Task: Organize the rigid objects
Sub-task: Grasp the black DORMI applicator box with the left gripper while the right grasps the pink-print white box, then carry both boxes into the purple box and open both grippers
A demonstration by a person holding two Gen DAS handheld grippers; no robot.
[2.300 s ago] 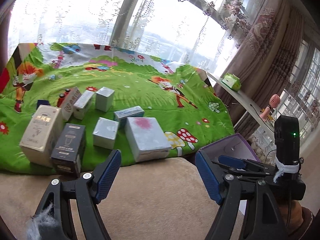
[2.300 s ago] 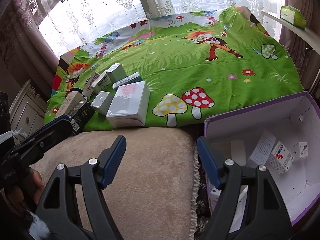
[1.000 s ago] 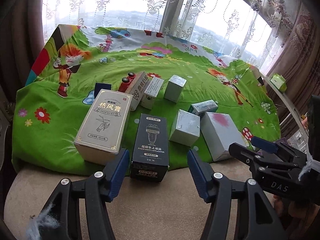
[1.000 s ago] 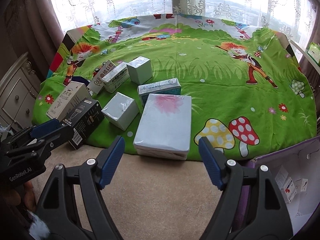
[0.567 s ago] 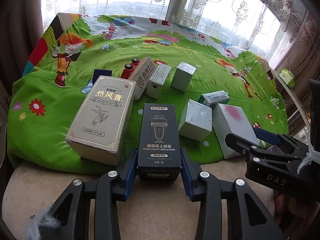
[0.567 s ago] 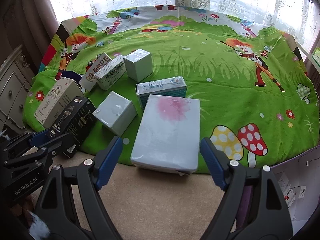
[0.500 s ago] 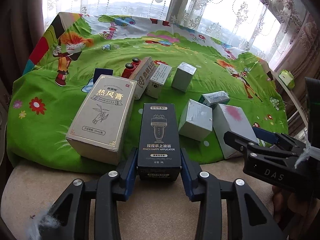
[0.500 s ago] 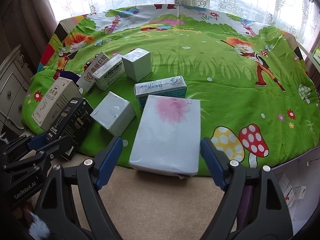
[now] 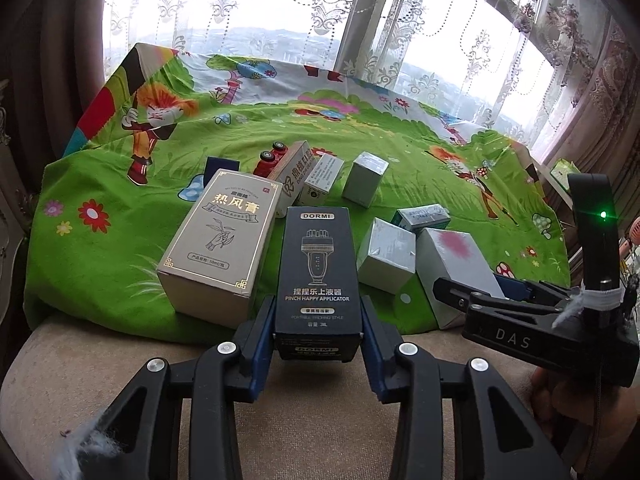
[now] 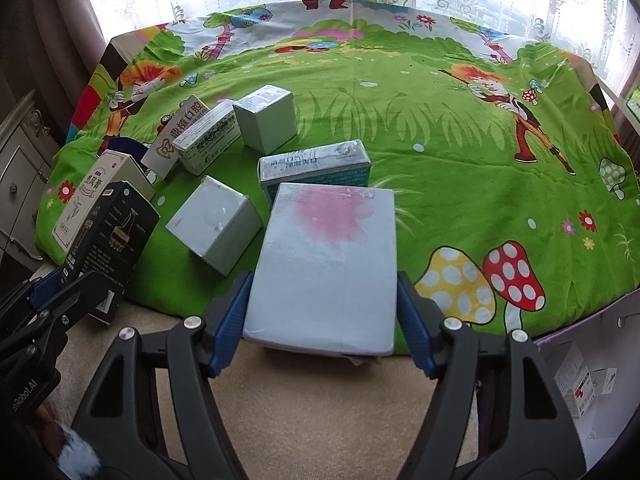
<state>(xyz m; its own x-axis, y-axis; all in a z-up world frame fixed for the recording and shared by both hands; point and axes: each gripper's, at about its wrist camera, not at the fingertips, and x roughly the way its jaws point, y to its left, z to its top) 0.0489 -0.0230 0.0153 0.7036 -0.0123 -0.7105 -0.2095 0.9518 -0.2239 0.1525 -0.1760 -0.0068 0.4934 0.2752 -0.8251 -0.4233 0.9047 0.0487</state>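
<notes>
Left gripper (image 9: 318, 344) is clamping the black box (image 9: 316, 276) at the blanket's near edge; right gripper (image 10: 322, 316) is straddling the big pale box (image 10: 324, 264), probably touching. Most boxes are sitting unsorted; purple bin (image 10: 592, 344) is holding little.

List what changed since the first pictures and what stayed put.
Both grippers moved in from over the beige cushion to the boxes. The left gripper closed on the black box; the right gripper now straddles the pink-stained box, pads at its sides. The other boxes stayed in place on the green cloth.
</notes>
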